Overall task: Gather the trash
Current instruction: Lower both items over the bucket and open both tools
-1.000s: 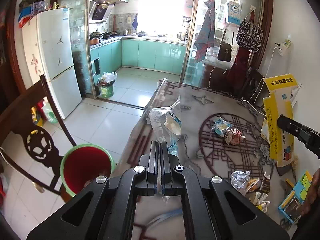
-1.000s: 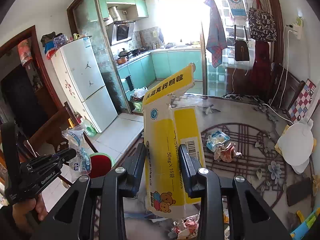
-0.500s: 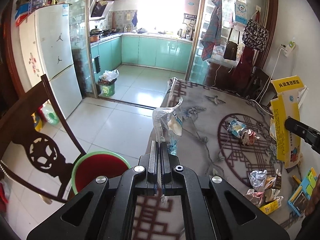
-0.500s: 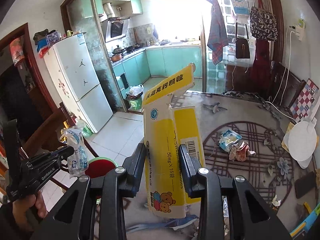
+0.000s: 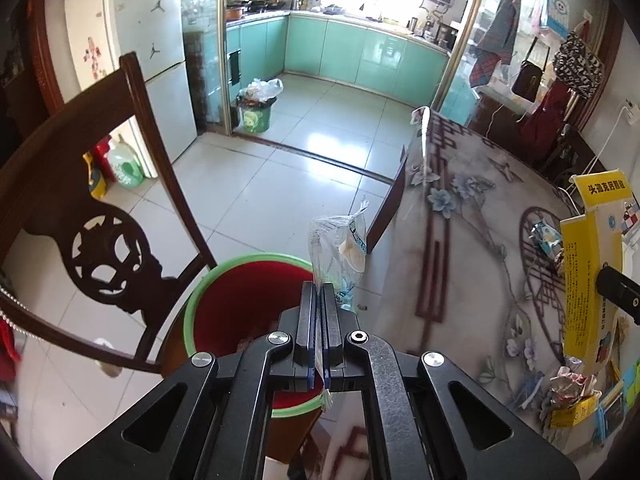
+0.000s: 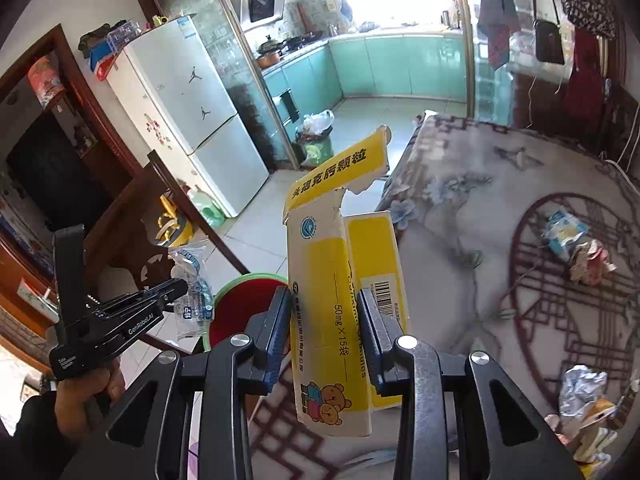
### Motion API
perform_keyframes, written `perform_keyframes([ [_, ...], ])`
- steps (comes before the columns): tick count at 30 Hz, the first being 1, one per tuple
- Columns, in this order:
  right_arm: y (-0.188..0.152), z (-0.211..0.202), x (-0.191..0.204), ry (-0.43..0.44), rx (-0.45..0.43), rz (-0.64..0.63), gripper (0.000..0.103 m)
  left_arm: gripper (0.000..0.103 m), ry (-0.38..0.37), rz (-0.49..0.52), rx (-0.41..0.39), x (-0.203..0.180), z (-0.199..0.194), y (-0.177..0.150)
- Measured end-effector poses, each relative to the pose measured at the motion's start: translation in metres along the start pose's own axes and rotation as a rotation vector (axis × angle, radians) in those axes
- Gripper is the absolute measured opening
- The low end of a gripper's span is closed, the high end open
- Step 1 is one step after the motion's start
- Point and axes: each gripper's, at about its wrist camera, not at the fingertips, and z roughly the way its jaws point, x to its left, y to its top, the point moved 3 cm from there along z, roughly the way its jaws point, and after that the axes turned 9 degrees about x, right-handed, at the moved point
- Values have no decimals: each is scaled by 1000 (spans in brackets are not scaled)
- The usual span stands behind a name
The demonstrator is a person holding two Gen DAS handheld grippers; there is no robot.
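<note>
Left gripper (image 5: 319,300) pinches the clear wrapper (image 5: 340,248) above the red bin (image 5: 248,300); right gripper (image 6: 323,312) clamps the yellow box (image 6: 340,280) beside that bin

Left gripper (image 5: 319,300): jaws pressed nearly together, pinching a thin clear plastic wrapper (image 5: 338,248) that stands up between the fingers; the person's bare hand (image 6: 86,394) wraps its handle from below. Right gripper (image 6: 323,320): jaws set wider, both pads clamped against the sides of an upright yellow medicine box (image 6: 344,300).
</note>
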Motion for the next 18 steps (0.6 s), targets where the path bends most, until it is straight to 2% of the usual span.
perform_keyframes([
  [5,-5,65,19,65,109,20,31,2,25,-37,76,33,29,-8],
  [11,-10,146,50,148,238,2,31,2,13,-83,146,61,56,-9],
  [18,-11,200,75,174,317,-38,31,2,17,-117,175,80,72,-4],
])
